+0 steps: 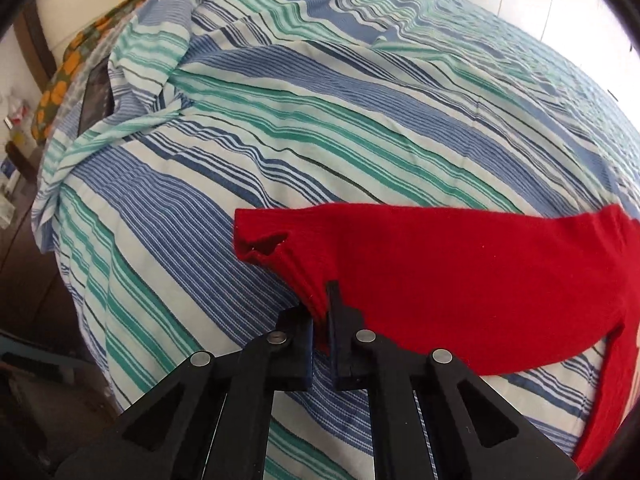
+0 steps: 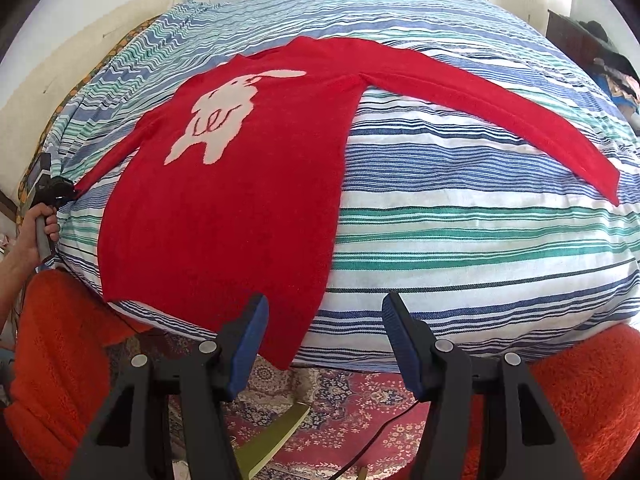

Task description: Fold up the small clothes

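A red sweater [image 2: 240, 200] with a white rabbit figure [image 2: 220, 124] lies flat, front up, on the striped bedspread [image 2: 460, 240]. Its right sleeve [image 2: 500, 108] stretches out toward the bed's right side. My left gripper [image 1: 322, 320] is shut on the lower edge of the left sleeve [image 1: 440, 280], just behind the open cuff [image 1: 260, 240]. In the right wrist view that same left gripper [image 2: 60, 194] sits at the far left, held by a hand [image 2: 34, 228]. My right gripper [image 2: 324, 344] hangs open over the bed's near edge, beside the sweater's hem corner [image 2: 280, 344], with nothing between its fingers.
A patterned red rug [image 2: 340, 400] covers the floor below the bed edge, with a yellow-green flat object [image 2: 276, 436] and a black cable [image 2: 384, 432] on it. Orange fuzzy fabric [image 2: 60, 360] flanks both lower corners. A bunched fold of bedspread [image 1: 132, 92] and a flowered cloth [image 1: 72, 60] lie at the bed's far left.
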`<state>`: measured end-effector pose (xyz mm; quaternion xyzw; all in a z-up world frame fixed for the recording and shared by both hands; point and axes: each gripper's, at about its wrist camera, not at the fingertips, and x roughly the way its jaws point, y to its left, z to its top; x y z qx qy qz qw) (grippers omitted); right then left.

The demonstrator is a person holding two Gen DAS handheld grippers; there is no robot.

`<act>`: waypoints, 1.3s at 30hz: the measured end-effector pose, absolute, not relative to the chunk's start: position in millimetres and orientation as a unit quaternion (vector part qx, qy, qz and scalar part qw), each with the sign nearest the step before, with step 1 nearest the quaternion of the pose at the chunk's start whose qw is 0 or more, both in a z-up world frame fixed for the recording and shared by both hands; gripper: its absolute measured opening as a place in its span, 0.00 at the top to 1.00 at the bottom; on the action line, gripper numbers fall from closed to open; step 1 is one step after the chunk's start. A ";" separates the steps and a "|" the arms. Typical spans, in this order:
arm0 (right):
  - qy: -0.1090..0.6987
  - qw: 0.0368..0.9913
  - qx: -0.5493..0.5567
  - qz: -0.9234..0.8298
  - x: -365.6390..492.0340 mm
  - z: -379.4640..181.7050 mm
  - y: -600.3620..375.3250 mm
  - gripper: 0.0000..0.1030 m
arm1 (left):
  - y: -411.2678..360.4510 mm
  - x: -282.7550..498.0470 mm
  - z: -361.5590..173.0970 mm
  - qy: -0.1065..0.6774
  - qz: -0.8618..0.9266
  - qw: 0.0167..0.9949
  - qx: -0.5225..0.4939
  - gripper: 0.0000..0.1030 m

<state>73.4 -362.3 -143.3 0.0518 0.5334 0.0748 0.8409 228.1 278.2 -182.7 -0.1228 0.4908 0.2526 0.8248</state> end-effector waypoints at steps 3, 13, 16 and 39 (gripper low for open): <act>0.533 0.842 0.049 0.076 73.3 -142.8 -360.9 0.42 | 276.7 226.4 -182.4 0.492 0.256 0.824 -0.118 0.96; 0.538 0.838 0.054 0.072 73.4 -146.4 -362.8 0.42 | 273.6 227.1 -188.2 0.509 0.260 0.816 -0.090 0.88; 0.542 0.836 0.057 0.066 74.5 -147.3 -365.3 0.42 | 281.4 217.2 -181.0 0.513 0.286 0.805 -0.092 0.51; 0.621 0.742 0.182 0.173 91.1 -200.0 -369.4 0.74 | 36.1 102.0 -195.8 0.595 -0.084 0.799 -0.026 0.76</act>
